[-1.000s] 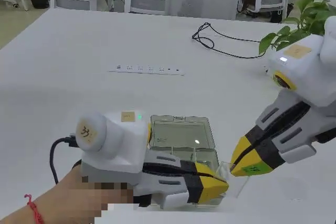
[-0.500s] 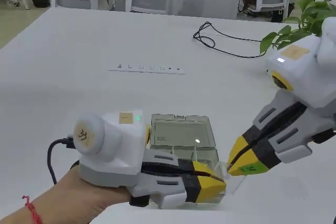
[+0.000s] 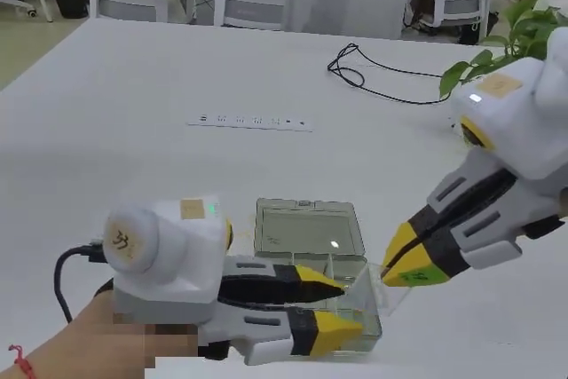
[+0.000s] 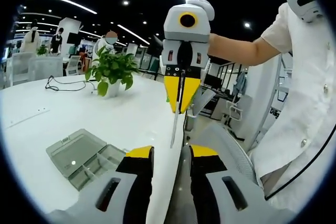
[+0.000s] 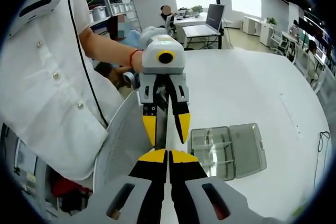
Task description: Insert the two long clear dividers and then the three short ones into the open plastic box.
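Note:
The clear plastic box (image 3: 353, 265) sits open on the white table, its lid (image 3: 311, 230) laid flat behind it; the box (image 4: 86, 156) lies lower left in the left gripper view. My right gripper (image 3: 390, 279) is shut on a clear divider (image 3: 388, 297) at the box's right end. Seen edge-on, the divider (image 4: 175, 124) hangs from the right gripper (image 4: 181, 95) down between my own jaws. My left gripper (image 3: 351, 308) lies over the box's near side, open, its jaws on either side of the divider. The right gripper view has the left gripper (image 5: 165, 129) spread above my shut right gripper (image 5: 168, 156), beside the box (image 5: 226, 150).
A white power strip (image 3: 248, 120) lies mid-table. A black cable (image 3: 373, 73) loops at the far right, beside a green plant (image 3: 506, 42). Chairs (image 3: 346, 2) stand along the far edge. The table's front edge is just below the box.
My left gripper has opened and let go of the divider, and has drawn back a little to the left. The right gripper keeps hold of it.

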